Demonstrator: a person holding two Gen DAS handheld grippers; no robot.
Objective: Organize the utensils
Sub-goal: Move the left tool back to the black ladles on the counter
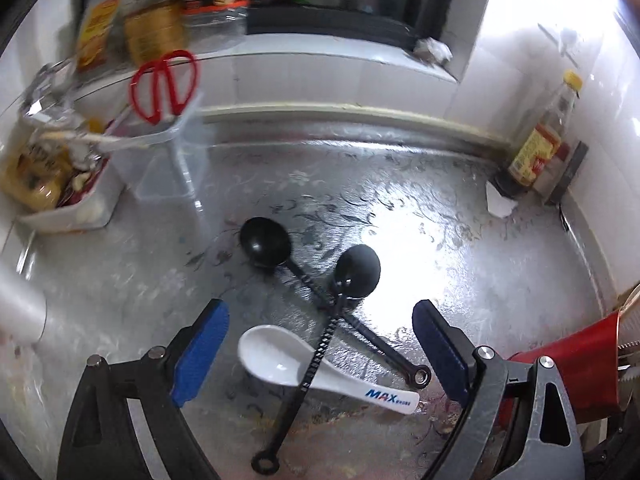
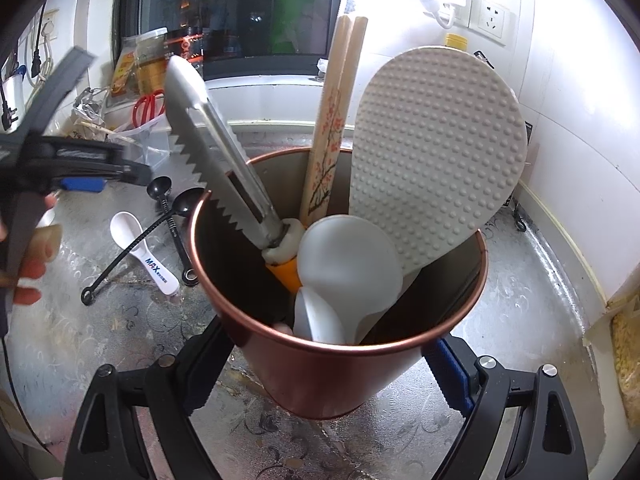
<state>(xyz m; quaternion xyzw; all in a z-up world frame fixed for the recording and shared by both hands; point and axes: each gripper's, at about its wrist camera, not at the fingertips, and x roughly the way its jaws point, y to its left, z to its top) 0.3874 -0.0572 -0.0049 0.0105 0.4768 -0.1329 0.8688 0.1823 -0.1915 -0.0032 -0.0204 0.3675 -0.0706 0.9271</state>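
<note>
Left wrist view showed the left gripper [image 1: 320,354] with fingers spread wide, nothing held; a white spoon [image 1: 304,364] and two crossed black spoons [image 1: 340,292] lay between them on the worktop [image 1: 480,264]. Right gripper [image 2: 320,364] clamped the copper cup [image 2: 320,376] (utensils inside).

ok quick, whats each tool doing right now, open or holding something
Left tool: open, empty, above the white ceramic spoon and two black measuring spoons.
Right tool: shut on the copper-red metal utensil cup.

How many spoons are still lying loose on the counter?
3: a white ceramic spoon nearest the left gripper, and two crossed black measuring spoons overlapping it. Others may hide inside the copper cup.
</note>
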